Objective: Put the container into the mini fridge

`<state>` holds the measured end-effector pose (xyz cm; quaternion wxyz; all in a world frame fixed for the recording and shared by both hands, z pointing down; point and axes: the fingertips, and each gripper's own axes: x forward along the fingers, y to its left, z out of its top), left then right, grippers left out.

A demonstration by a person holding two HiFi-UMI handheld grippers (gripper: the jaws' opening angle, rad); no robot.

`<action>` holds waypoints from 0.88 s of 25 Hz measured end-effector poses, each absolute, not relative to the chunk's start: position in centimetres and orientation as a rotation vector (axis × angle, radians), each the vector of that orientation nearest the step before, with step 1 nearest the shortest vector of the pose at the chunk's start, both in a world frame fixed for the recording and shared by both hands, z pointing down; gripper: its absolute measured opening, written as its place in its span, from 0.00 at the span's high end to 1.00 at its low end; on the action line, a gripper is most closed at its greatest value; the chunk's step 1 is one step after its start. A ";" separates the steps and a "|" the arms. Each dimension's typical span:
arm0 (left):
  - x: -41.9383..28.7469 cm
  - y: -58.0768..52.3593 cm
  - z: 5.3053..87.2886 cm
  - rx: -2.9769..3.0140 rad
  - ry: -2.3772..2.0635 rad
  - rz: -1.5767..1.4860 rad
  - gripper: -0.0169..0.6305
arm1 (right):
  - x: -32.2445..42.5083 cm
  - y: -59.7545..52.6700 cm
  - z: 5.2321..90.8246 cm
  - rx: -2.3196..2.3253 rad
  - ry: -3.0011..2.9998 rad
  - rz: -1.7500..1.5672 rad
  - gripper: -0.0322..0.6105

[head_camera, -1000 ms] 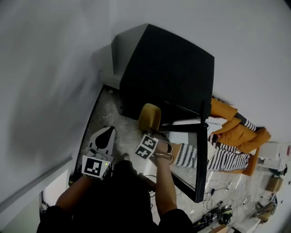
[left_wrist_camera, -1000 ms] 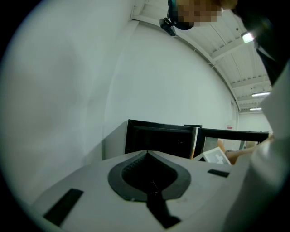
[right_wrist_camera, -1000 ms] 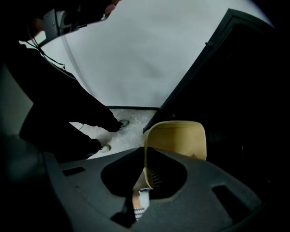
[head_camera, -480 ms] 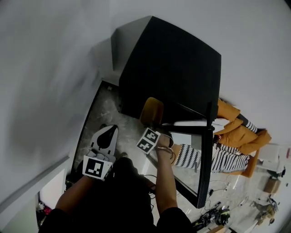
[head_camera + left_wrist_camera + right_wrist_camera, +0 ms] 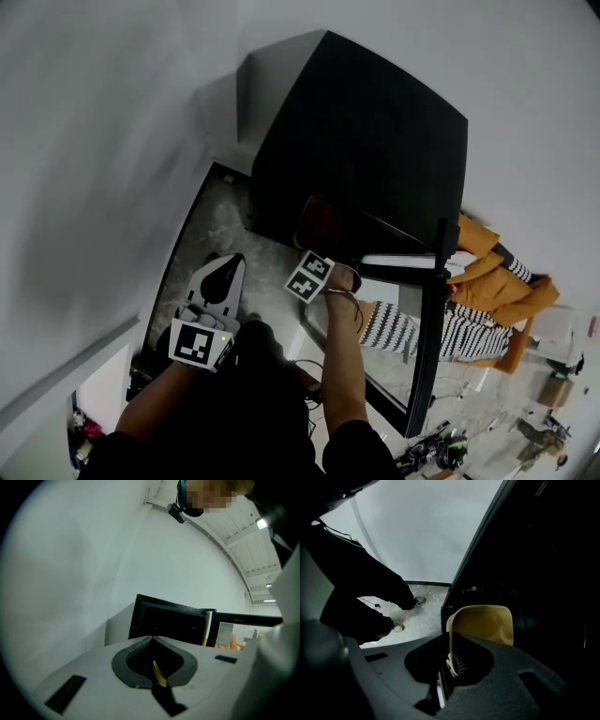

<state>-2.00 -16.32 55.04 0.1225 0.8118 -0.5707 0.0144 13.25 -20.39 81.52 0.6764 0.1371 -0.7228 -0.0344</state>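
Now the right gripper (image 5: 450, 663), clamped on the yellow container's (image 5: 483, 623) rim, has carried it down into the mini fridge's (image 5: 366, 141) dark mouth; left gripper (image 5: 217, 275) hangs closed and empty, so setting down looks next

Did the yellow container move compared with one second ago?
Yes. In the head view the yellow container has gone from the lit space before the mini fridge closer in, into the shade of its open front.
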 end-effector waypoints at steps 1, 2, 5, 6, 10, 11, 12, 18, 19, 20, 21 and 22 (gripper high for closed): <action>-2.1 -16.3 55.1 2.365 -1.671 0.043 0.97 | 13.3 -20.6 81.7 0.308 -1.623 -0.077 0.93; -2.2 -16.4 55.1 2.359 -1.677 0.041 0.97 | 13.3 -20.7 81.9 0.309 -1.621 -0.078 0.93; -2.4 -16.5 55.1 2.352 -1.688 0.033 0.97 | 13.3 -21.1 82.3 0.314 -1.618 -0.085 0.93; -2.5 -16.6 55.1 2.350 -1.690 0.031 0.97 | 13.3 -21.2 82.4 0.315 -1.616 -0.088 0.93; -2.6 -16.8 55.4 2.347 -1.686 0.033 0.97 | 13.4 -22.1 82.8 0.326 -1.614 -0.103 0.93; -2.6 -16.7 55.6 2.343 -1.685 0.033 0.97 | 13.4 -22.4 82.9 0.330 -1.615 -0.106 0.93; -2.7 -16.7 55.7 2.341 -1.684 0.032 0.97 | 13.4 -22.7 82.9 0.333 -1.616 -0.109 0.93; -2.9 -16.7 56.0 2.341 -1.680 0.036 0.97 | 13.3 -24.5 83.2 0.349 -1.617 -0.128 0.93; -2.9 -16.7 56.2 2.339 -1.675 0.041 0.97 | 13.3 -24.7 83.2 0.352 -1.617 -0.132 0.93; -2.9 -16.5 56.4 2.336 -1.667 0.047 0.97 | 13.3 -25.0 83.3 0.355 -1.616 -0.134 0.93; -2.9 -16.5 56.6 2.335 -1.662 0.052 0.97 | 13.3 -25.2 83.3 0.358 -1.615 -0.136 0.93; -3.0 -16.5 56.6 2.338 -1.666 0.050 0.97 | 13.3 -25.4 83.3 0.362 -1.614 -0.138 0.93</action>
